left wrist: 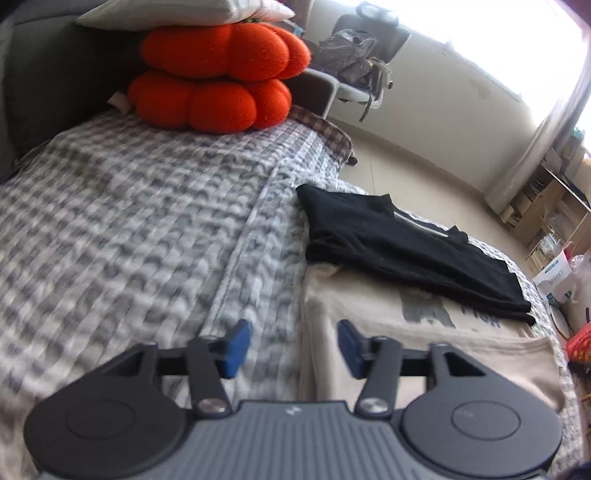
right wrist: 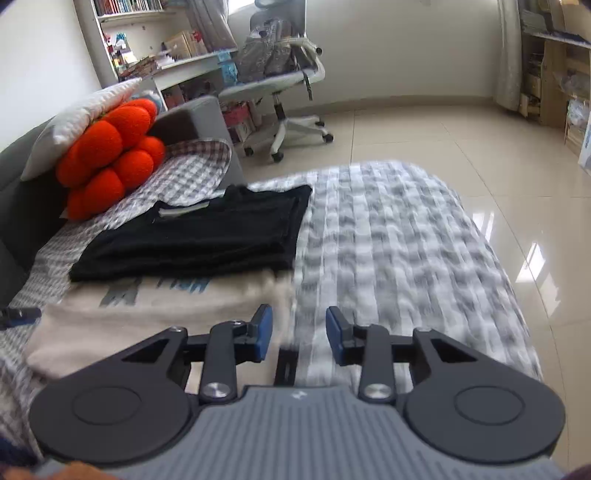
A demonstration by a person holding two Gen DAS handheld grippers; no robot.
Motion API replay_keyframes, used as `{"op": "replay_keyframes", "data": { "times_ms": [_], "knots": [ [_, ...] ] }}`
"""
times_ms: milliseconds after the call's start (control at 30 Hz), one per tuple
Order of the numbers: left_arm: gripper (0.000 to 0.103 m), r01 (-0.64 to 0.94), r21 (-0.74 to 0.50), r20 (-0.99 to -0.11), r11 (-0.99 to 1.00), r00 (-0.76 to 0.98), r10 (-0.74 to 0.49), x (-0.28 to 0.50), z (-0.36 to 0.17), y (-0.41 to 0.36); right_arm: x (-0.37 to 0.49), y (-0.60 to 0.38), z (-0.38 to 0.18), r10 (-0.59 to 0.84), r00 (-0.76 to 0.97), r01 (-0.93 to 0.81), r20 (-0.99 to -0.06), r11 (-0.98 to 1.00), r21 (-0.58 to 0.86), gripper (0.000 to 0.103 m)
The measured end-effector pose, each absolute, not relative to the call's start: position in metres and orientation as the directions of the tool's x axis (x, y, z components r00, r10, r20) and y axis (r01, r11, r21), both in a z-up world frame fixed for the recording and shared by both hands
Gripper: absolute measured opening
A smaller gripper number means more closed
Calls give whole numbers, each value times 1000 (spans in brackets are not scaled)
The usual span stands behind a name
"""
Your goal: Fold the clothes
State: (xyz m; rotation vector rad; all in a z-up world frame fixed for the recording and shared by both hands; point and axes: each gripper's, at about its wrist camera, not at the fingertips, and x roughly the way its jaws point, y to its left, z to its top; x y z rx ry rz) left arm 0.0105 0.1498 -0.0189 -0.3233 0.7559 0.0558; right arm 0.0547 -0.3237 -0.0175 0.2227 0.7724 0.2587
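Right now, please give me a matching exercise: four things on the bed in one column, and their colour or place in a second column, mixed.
Things:
1. folded shirt
2. round cushions
3. printed garment
4. white pillow

Descriptions:
A. orange, stacked
B. beige, partly under another garment
C. black
D. on top of the cushions

Pairs: 1-C, 2-A, 3-B, 4-D
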Motion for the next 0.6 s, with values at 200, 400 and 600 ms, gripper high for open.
{"op": "replay_keyframes", "data": {
  "times_ms": [200,400,600],
  "knots": [
    [61,-197,-209,-718,958,696,-14,-18,-18,140,27,-320,-24,354,657,-155,-666,928,340,36],
    [59,-190,-181,-748,965,664,-10,-16,-33,128,31,-303,-27,322,610,-188,-724,946,263,4],
    [56,-200,-178,-764,964,645,-8,-17,-35,134,21,-311,-21,328,595,-172,-734,944,282,3]
  ]
}}
